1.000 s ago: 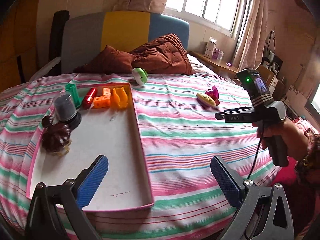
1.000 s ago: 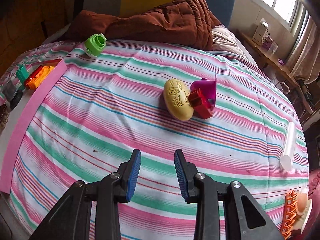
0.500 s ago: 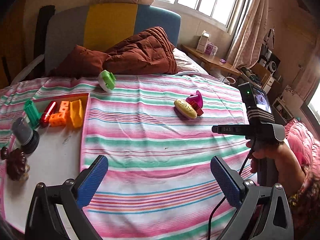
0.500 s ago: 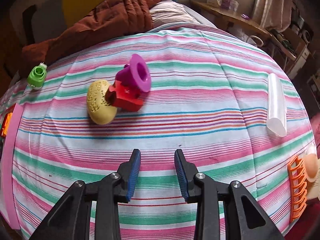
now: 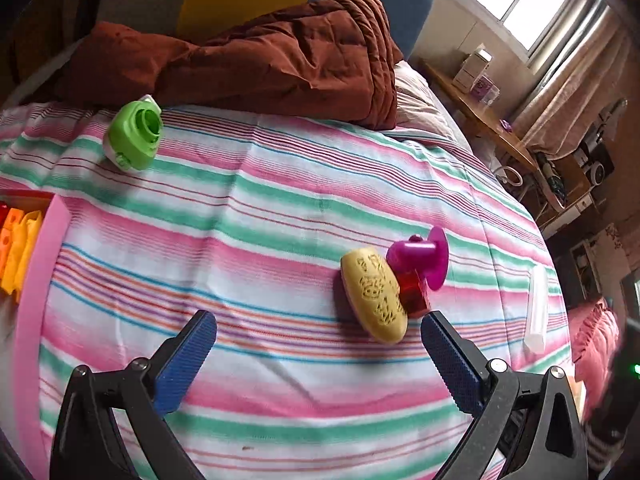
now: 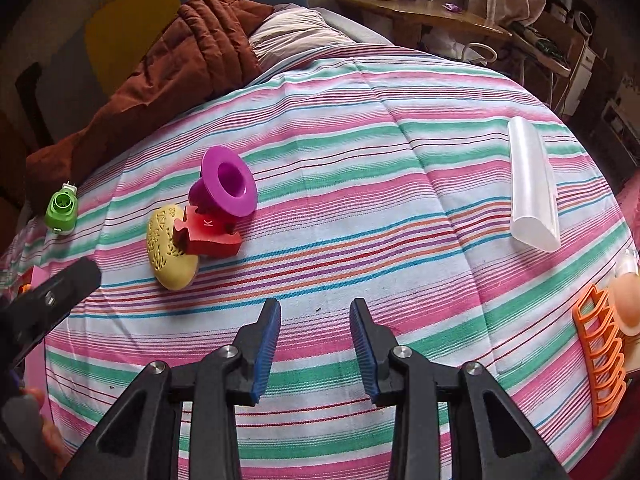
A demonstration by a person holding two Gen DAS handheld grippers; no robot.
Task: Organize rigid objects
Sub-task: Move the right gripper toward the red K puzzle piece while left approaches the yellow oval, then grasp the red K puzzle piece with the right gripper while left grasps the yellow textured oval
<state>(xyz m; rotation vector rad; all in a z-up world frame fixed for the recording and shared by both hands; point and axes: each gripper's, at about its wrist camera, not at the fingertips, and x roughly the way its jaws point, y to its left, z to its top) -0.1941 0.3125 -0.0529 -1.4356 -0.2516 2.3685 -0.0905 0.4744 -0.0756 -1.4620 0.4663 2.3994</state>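
On the striped bedspread lie a yellow oval piece (image 5: 374, 294) (image 6: 170, 248), a red block (image 5: 414, 294) (image 6: 208, 236) and a purple funnel-shaped piece (image 5: 420, 256) (image 6: 226, 184), touching each other. A green plug-in piece (image 5: 134, 138) (image 6: 62, 210) lies far left. My left gripper (image 5: 318, 348) is open and empty, just short of the yellow piece. My right gripper (image 6: 314, 340) is open and empty, over bare bedspread right of the cluster. A pink tray (image 5: 38, 264) with orange pieces (image 5: 18, 248) shows at the left edge.
A clear plastic tube (image 6: 532, 190) (image 5: 536, 310) lies at the right. An orange rack (image 6: 600, 354) sits at the bed's right edge. A brown quilt (image 5: 256, 56) is bunched at the head of the bed. A wooden side table (image 6: 424, 8) stands beyond.
My left gripper has swung right, away from the tray, and closer to the yellow, red and purple cluster. My right gripper has turned further right, bringing the tube and orange rack more into view.
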